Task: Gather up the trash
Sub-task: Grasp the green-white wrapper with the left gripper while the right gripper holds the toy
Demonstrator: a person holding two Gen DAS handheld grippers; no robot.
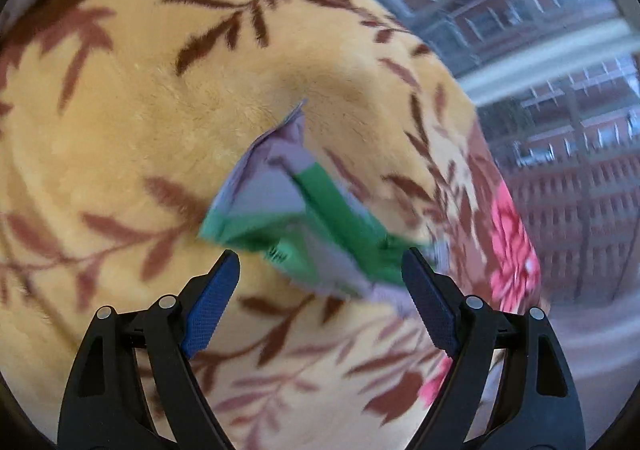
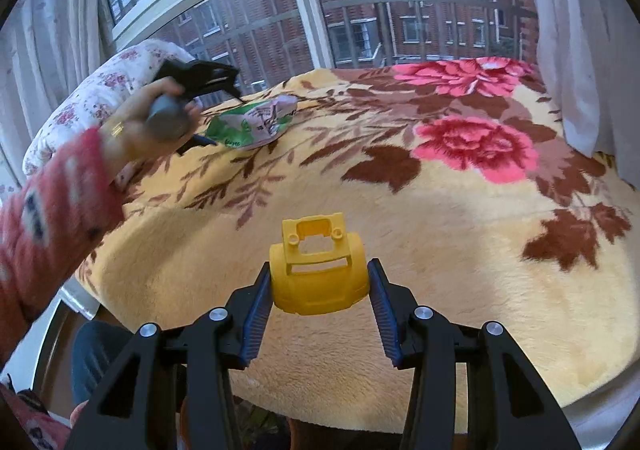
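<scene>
Big yellow blanket (image 2: 400, 250) with pink flowers and brown leaves covers the bed, window (image 2: 360, 10) behind it showing red brick buildings, white curtain (image 2: 580, 30) at the side, a flowered pillow (image 2: 100, 90) at the far left.

Progress as I judge it: roughly midway, nothing binned that I can see, no bin in view.

My left gripper (image 1: 320, 262) has its claws spread wide, reaching at the crumpled green and white wrapper (image 1: 296, 210), which lies on the blanket just ahead and partly between the tips. Not pinched yet. Motion blur there.

My right gripper (image 2: 318, 278) is clamped on a yellow plastic piece (image 2: 318, 274), both pads touching its sides, held just above the blanket near the front edge.

Left to do: close on the wrapper, carry both off to wherever the trash goes.
</scene>
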